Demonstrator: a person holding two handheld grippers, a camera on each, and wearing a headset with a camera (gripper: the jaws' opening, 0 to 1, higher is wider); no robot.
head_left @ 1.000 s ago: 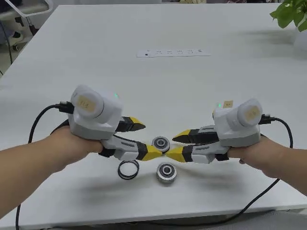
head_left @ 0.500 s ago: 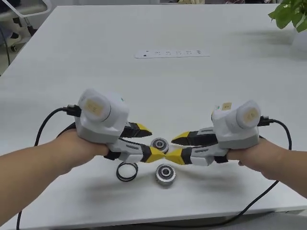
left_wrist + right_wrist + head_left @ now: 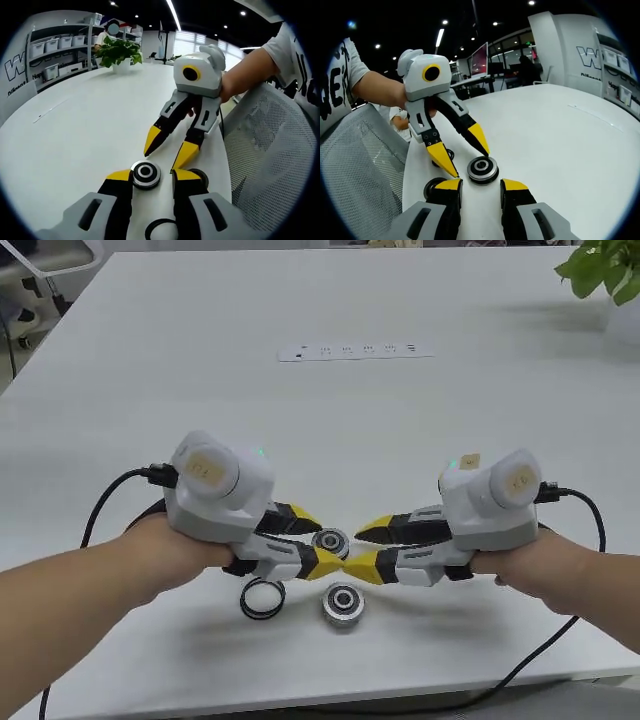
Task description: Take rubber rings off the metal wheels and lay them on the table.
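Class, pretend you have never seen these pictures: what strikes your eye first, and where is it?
Two yellow-tipped grippers meet nose to nose near the front edge of the white table: the left gripper and the right gripper, both open, point at one small metal wheel between their tips. Just nearer the person lie a second wheel and, to its left, a loose black rubber ring.

We count two metal wheels point(image 3: 331, 541) point(image 3: 343, 602) and one loose rubber ring point(image 3: 262, 598) on the counter point(image 3: 300, 420). We also count one power strip point(image 3: 355, 350).

far wheel point(image 3: 331, 541) behind near wheel point(image 3: 343, 603) | ring point(image 3: 262, 598) left of near wheel
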